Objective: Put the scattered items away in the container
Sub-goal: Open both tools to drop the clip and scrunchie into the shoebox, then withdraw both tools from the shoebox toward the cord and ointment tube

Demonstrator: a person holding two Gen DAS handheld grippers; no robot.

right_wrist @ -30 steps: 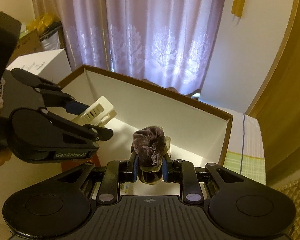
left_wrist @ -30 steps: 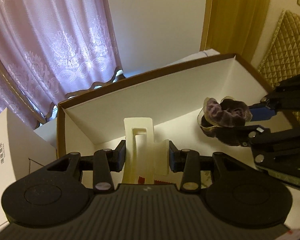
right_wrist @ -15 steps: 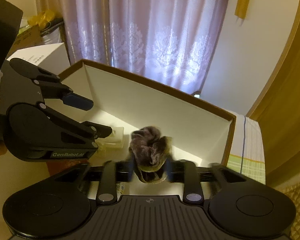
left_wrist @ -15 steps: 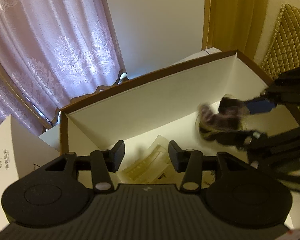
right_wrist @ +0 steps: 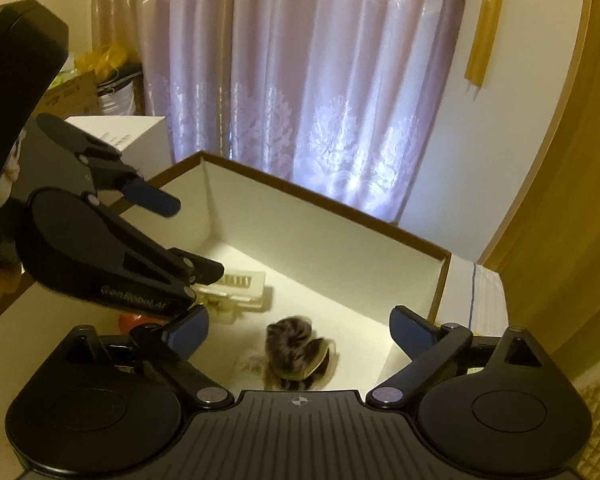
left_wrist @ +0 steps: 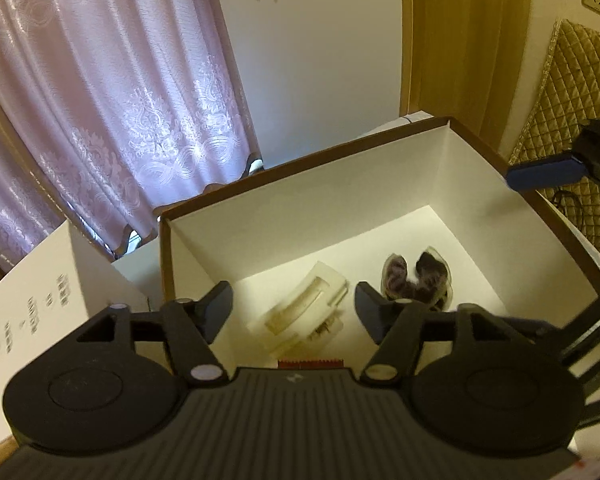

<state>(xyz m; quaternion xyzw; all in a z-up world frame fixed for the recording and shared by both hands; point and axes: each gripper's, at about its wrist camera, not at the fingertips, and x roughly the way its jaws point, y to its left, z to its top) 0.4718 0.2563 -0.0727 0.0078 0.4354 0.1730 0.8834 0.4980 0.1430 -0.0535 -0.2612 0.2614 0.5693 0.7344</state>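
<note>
A white box with a brown rim (left_wrist: 300, 164) (right_wrist: 324, 200) stands in front of both grippers. On its floor lies a cream hair claw clip (left_wrist: 304, 310) (right_wrist: 236, 286), and beside it a dark purple velvet scrunchie (left_wrist: 418, 280) (right_wrist: 296, 342). My left gripper (left_wrist: 294, 308) hangs open above the box, the clip showing between its fingers but well below them. My right gripper (right_wrist: 298, 330) is open too, over the scrunchie, nothing held. The left gripper's body (right_wrist: 100, 248) shows at the left of the right wrist view.
A white carton with printed text (left_wrist: 40, 300) (right_wrist: 120, 136) stands left of the box. Pink curtains (left_wrist: 100, 100) hang behind. A quilted gold headboard (left_wrist: 580, 120) is at the right. A small red object (right_wrist: 134, 320) sits near the box's left front.
The left gripper opened and the claw clip dropped onto the box floor. Then the right gripper opened and the scrunchie fell beside it. Both grippers have risen a little.
</note>
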